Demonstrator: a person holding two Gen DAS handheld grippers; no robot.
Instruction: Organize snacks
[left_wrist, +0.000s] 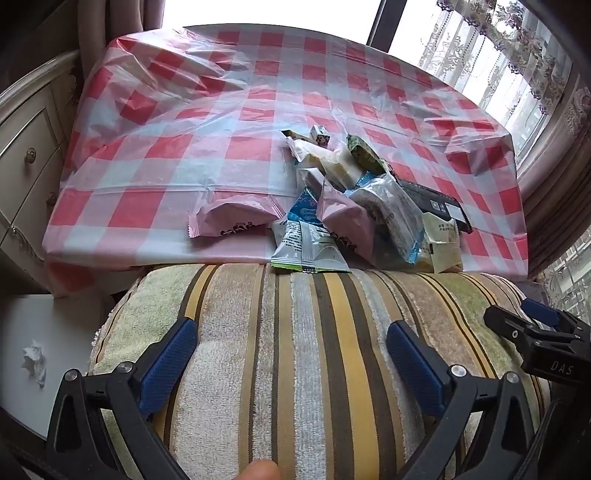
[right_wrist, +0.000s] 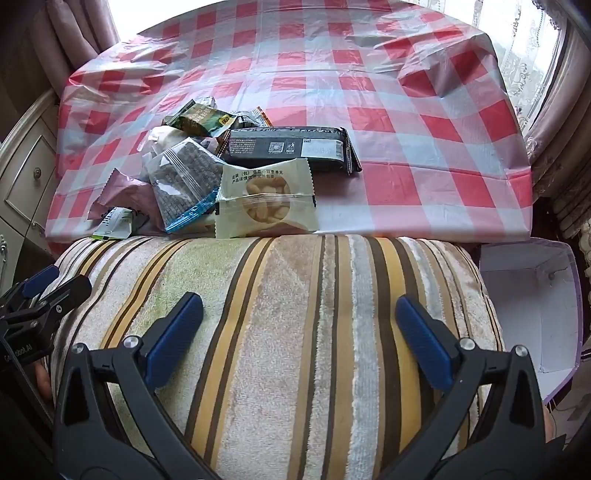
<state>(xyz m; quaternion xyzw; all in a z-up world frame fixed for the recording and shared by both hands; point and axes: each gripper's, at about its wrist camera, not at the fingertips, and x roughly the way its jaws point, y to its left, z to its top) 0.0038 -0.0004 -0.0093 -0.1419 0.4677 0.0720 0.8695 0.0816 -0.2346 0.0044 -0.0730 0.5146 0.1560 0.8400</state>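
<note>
Pink wrappers, two; black packet, one

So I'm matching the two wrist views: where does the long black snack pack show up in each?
Left wrist view: long black snack pack, right of centre, far edge of the pile.
Right wrist view: long black snack pack, centre, above the cream nut packet.
Shared landmark: the cream nut packet, just in front of it.
</note>
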